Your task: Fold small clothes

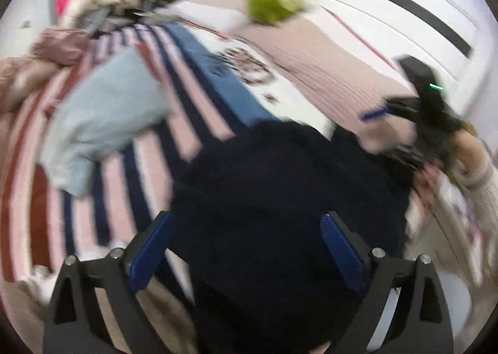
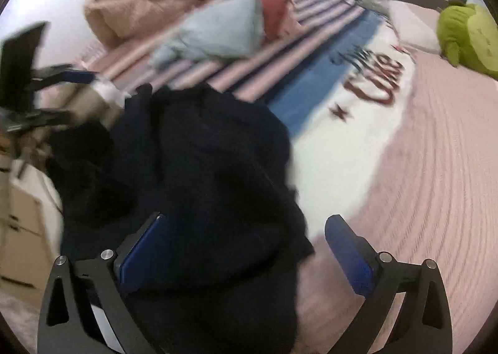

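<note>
1. Because folding needs a flat base, the dark navy garment is laid bunched on the bed, with a light blue garment left apart on the striped blanket.
2. Spread wide, the left tongs are held above the navy cloth, nothing pinched.
3. Likewise spread, the right tongs are poised over its edge, nothing gripped; a fresh grasp is judged next.

I am viewing two matte black plastic grippers, each showing ribbed blue finger pads, silver round screw heads, and a cream knitted ribbed sleeve cuff.
</note>
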